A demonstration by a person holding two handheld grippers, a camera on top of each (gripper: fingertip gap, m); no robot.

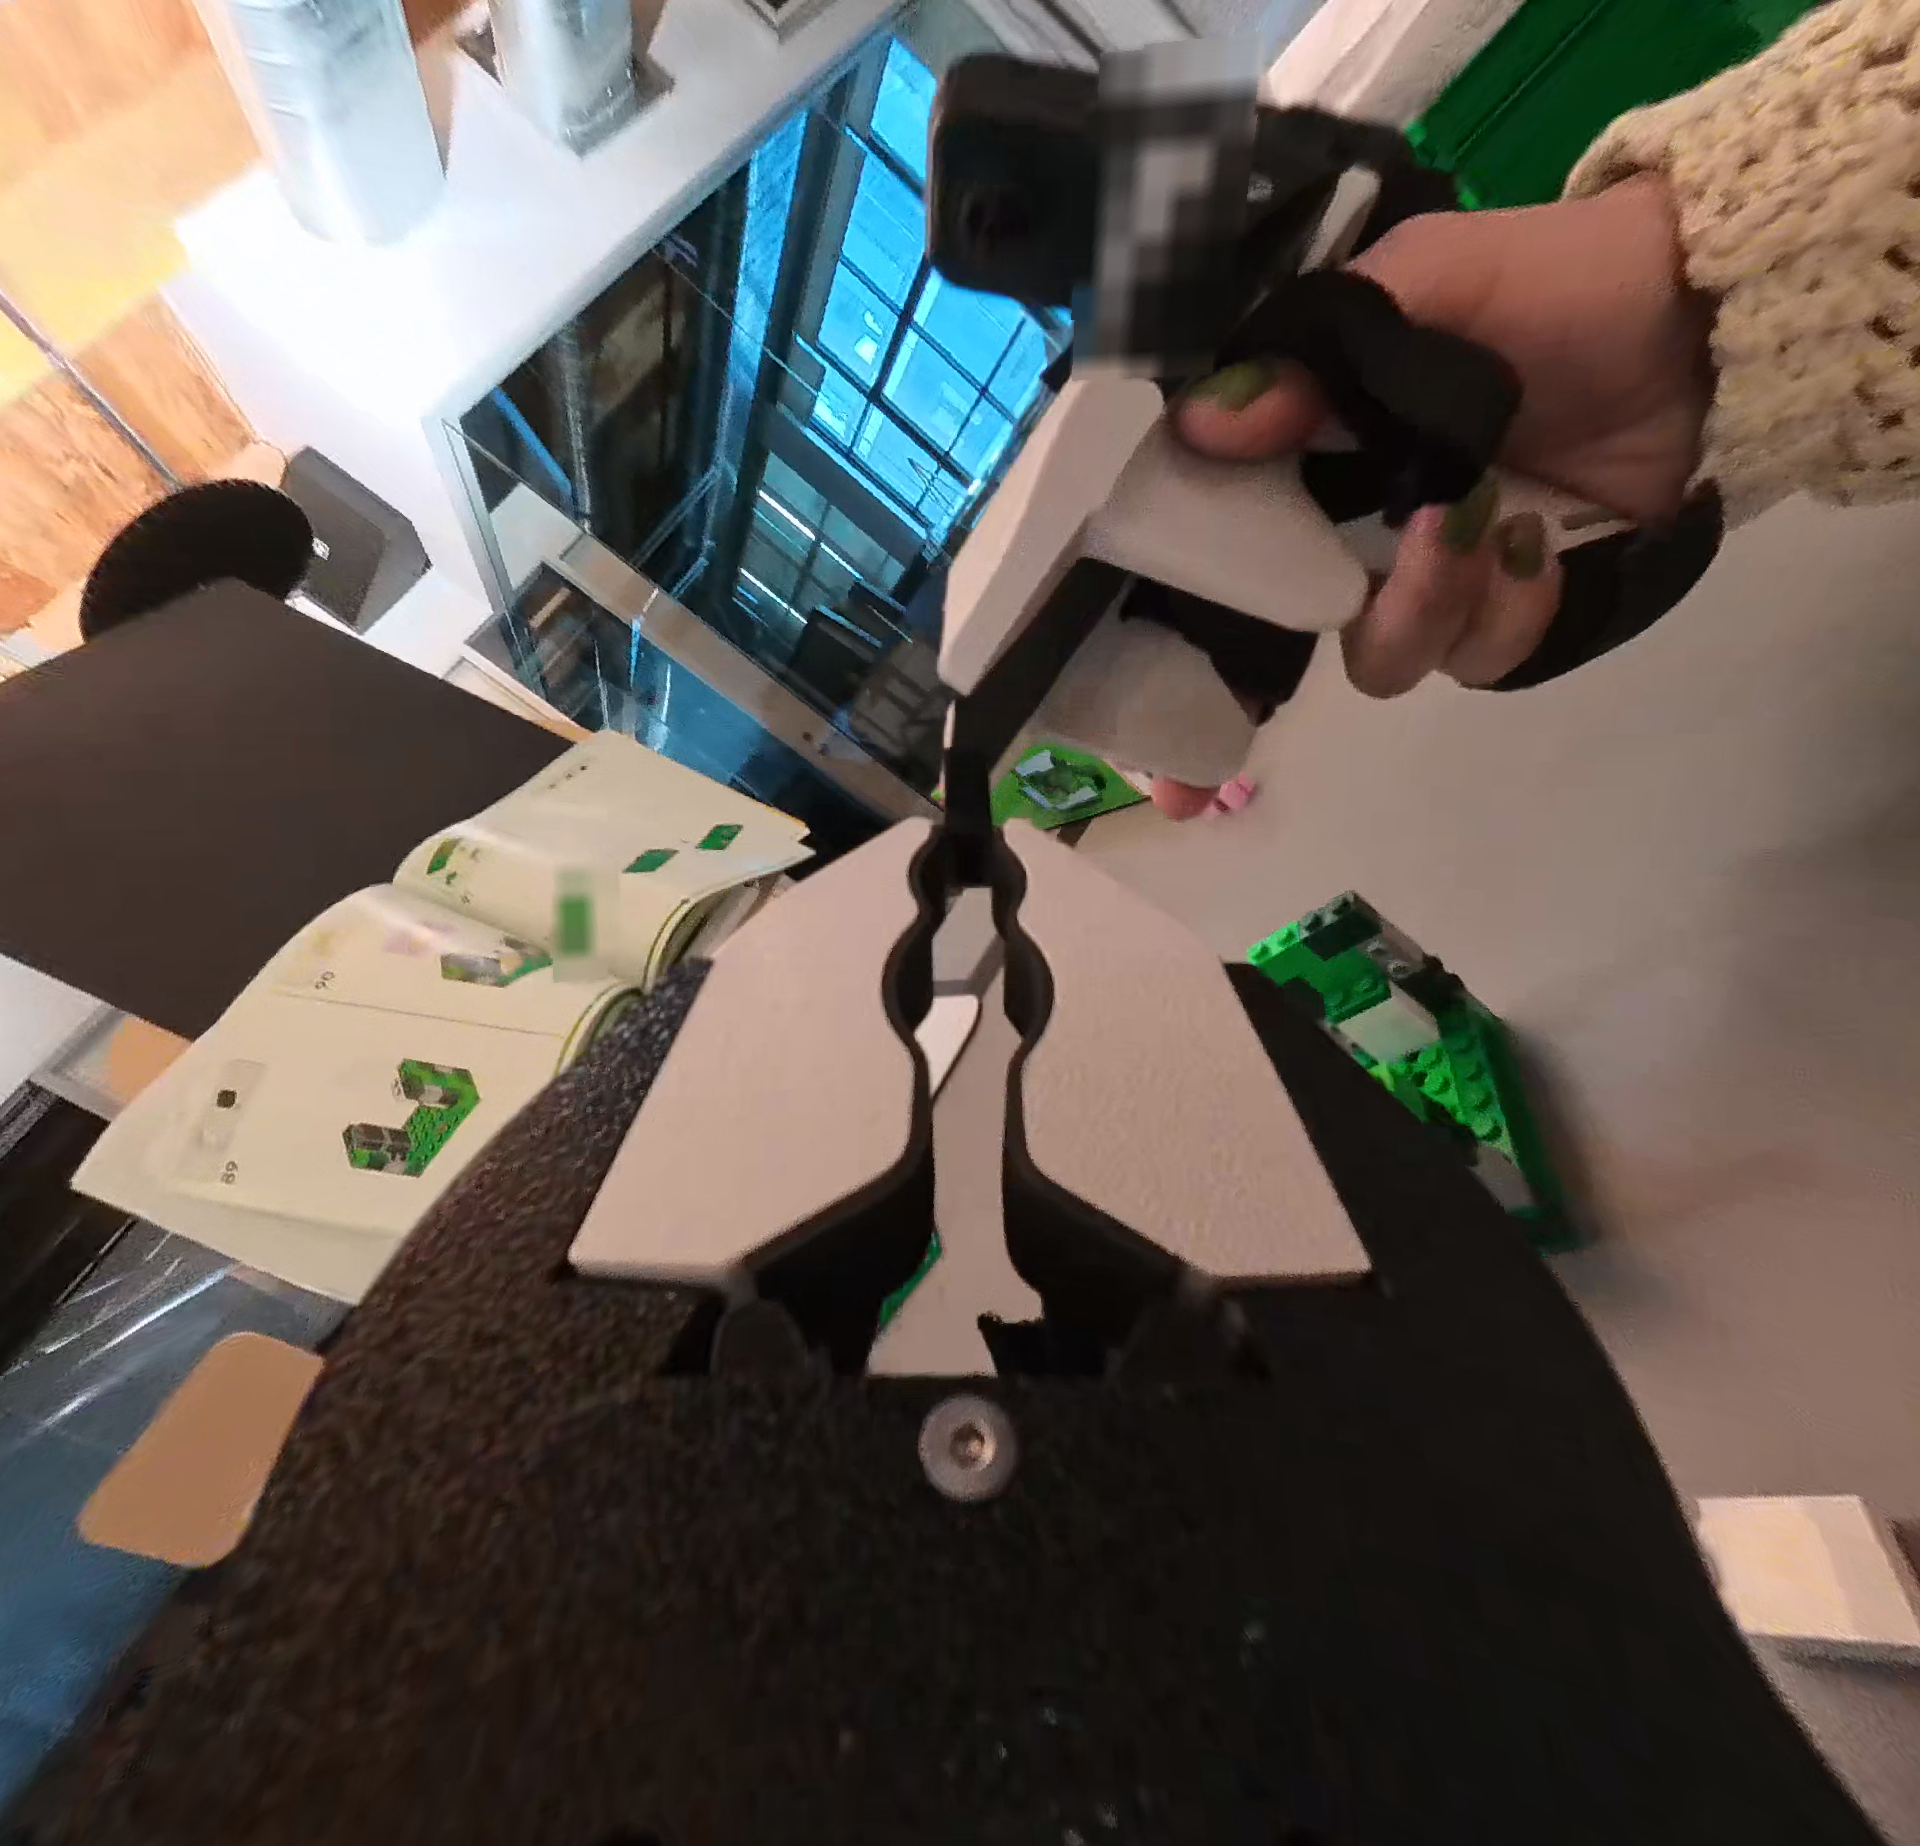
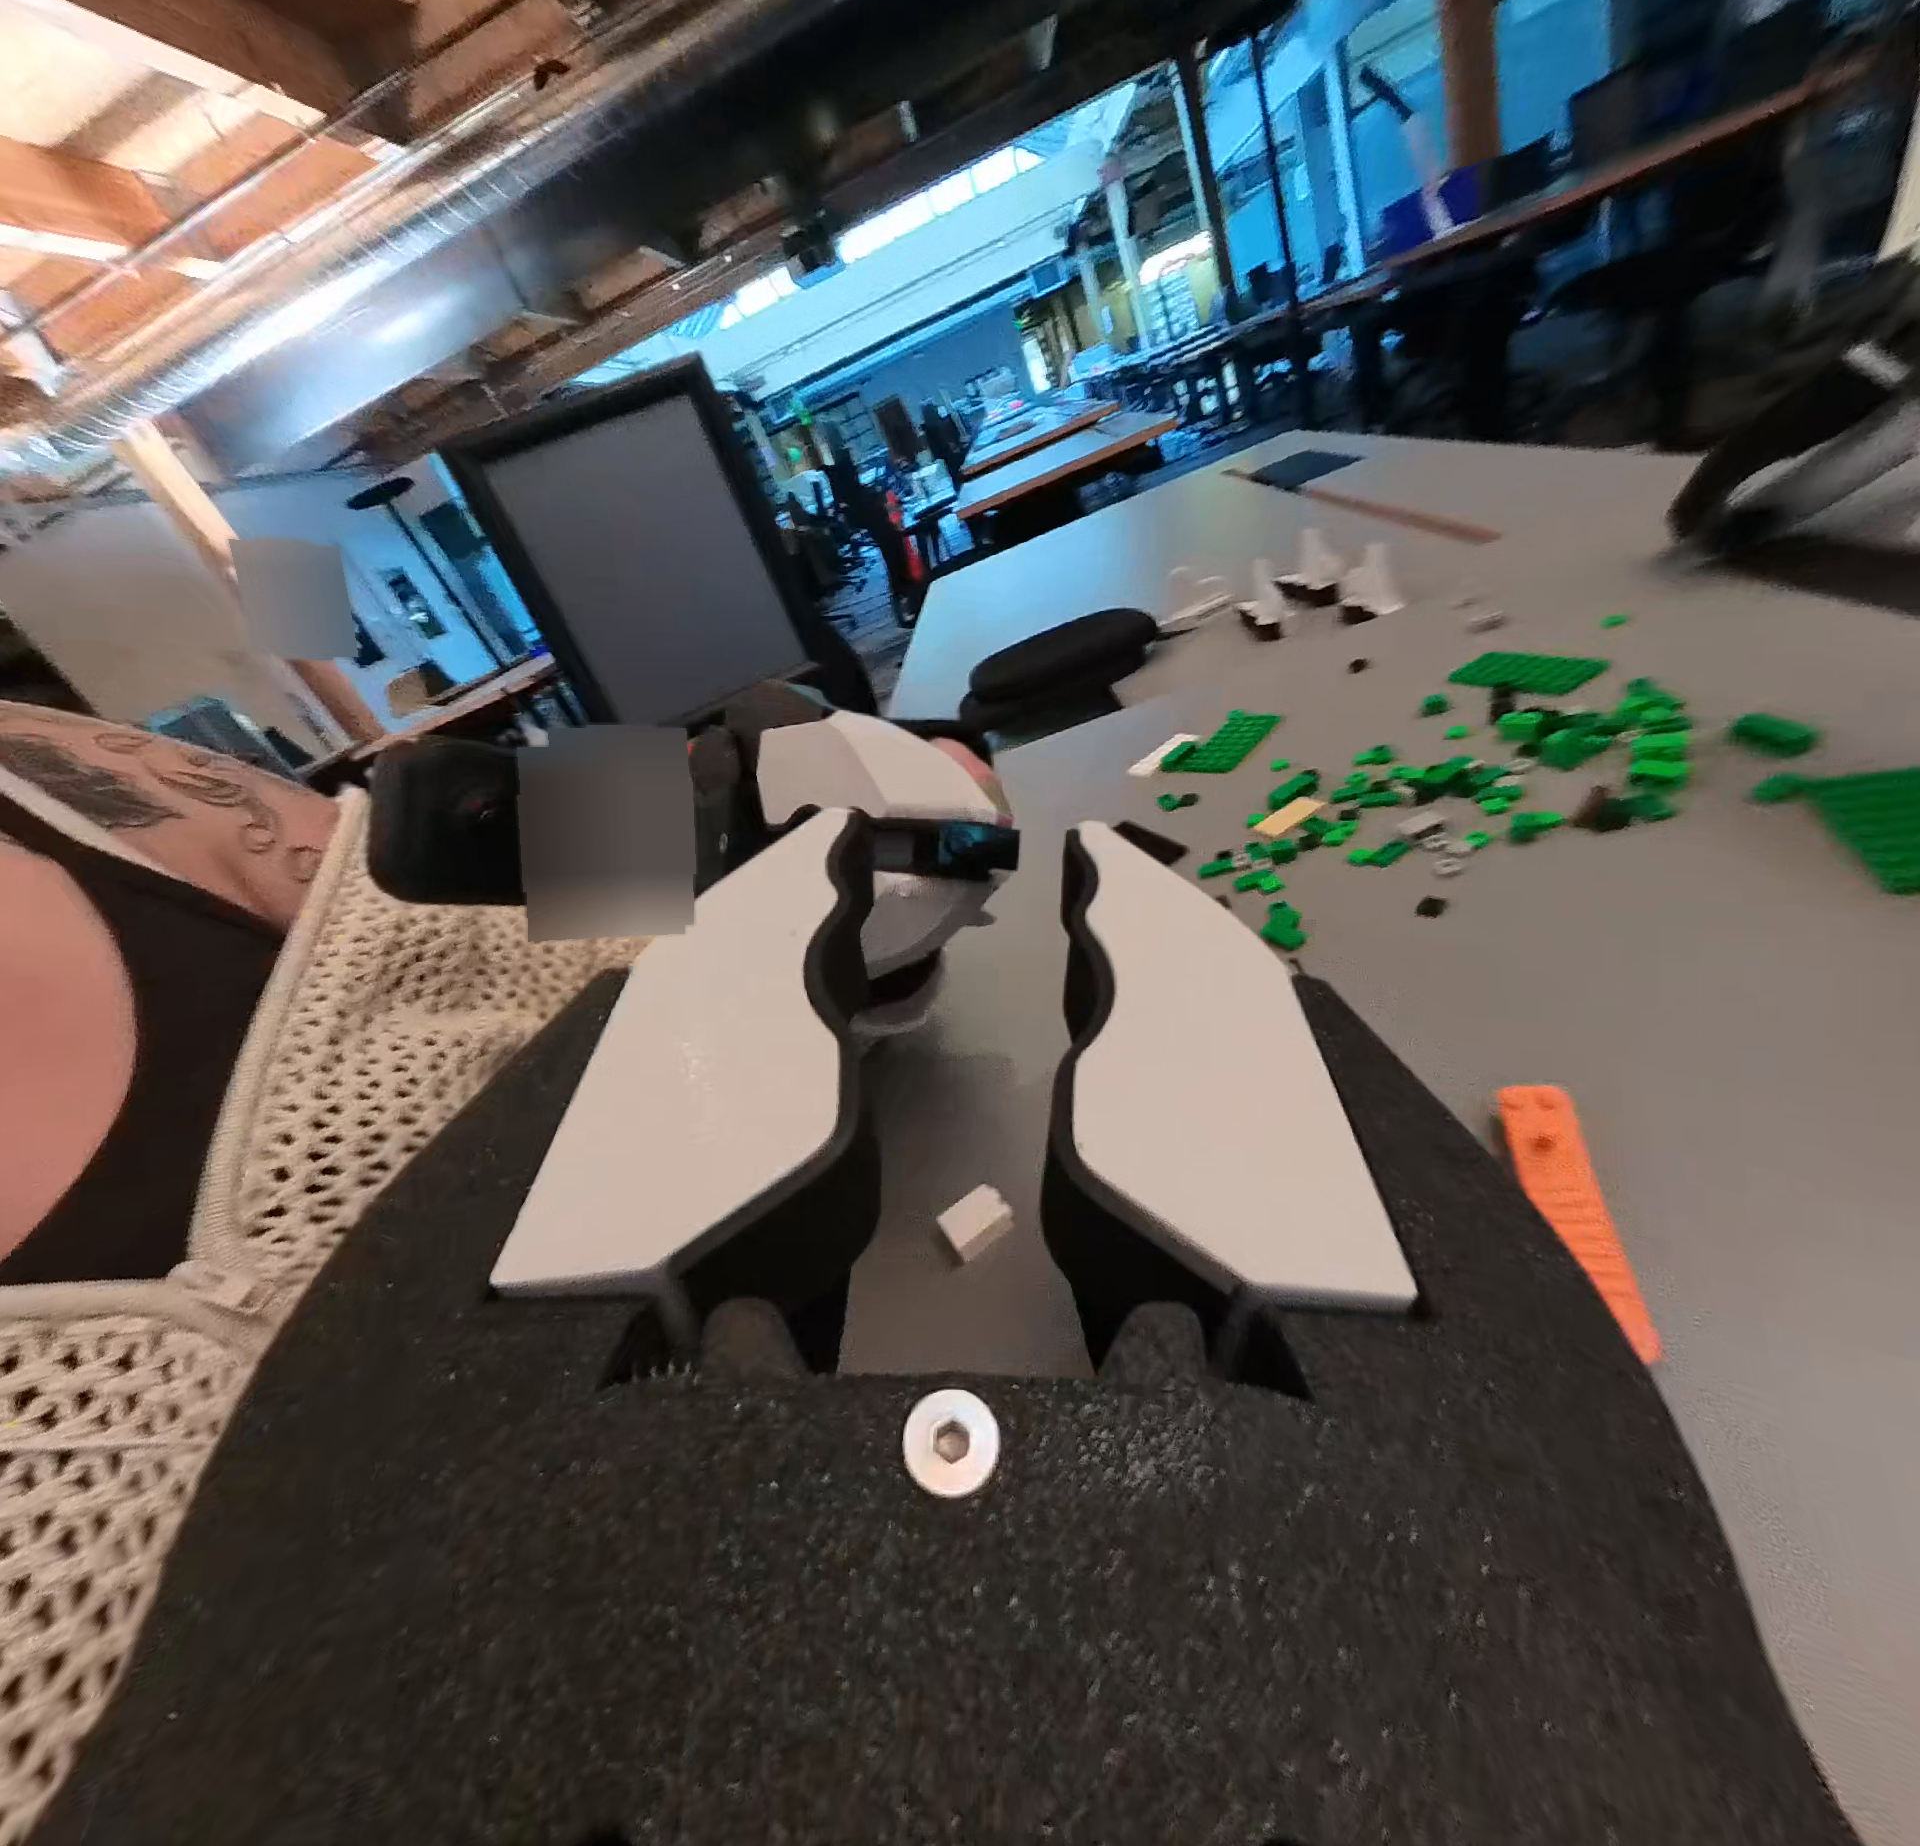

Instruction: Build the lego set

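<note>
Grey tabletop (image 2: 1558,1017) fills the right wrist view. One small pale brick (image 2: 975,1232) lies on it between the right gripper's (image 2: 961,861) fingers, an orange flat tool (image 2: 1574,1214) just off to its right. Ahead and right, a scatter of loose green bricks (image 2: 1507,778), with green plates (image 2: 1532,671) beyond. Over by the left gripper (image 1: 966,861), an open instruction booklet (image 1: 416,1017) sits left, a half-built green model (image 1: 1423,1048) right.
</note>
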